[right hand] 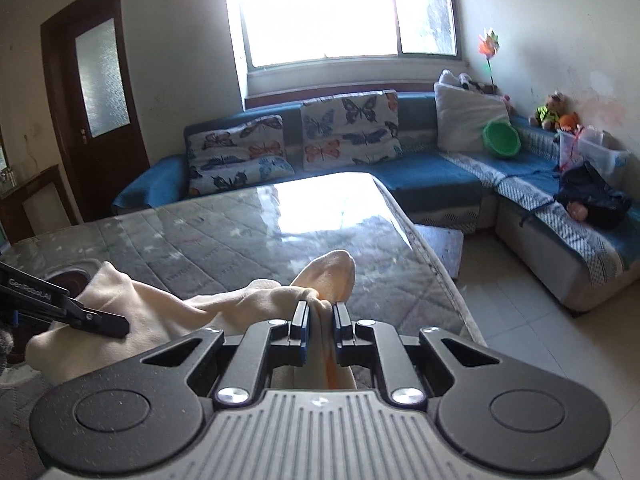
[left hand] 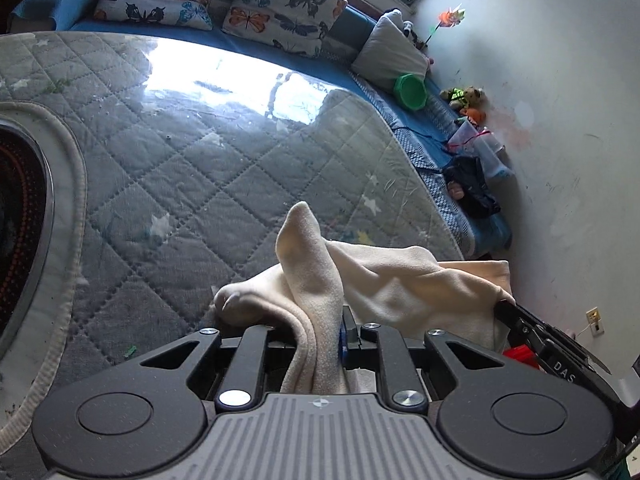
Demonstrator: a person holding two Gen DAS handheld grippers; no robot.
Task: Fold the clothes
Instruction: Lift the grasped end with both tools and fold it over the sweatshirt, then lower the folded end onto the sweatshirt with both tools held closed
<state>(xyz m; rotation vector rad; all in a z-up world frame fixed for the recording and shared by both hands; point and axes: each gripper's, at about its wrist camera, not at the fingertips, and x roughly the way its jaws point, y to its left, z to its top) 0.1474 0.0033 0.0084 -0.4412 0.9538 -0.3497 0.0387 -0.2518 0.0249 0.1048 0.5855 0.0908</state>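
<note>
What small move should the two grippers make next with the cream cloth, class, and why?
Probably draw apart to stretch the cream cloth flat over the glass-topped table. The left gripper and right gripper each pinch a bunched edge, and the cloth sags crumpled between them.

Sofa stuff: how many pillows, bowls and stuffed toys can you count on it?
Butterfly pillows: 2
White pillow: 1
Green bowl: 1
Stuffed toys: 2
Total: 6
</note>
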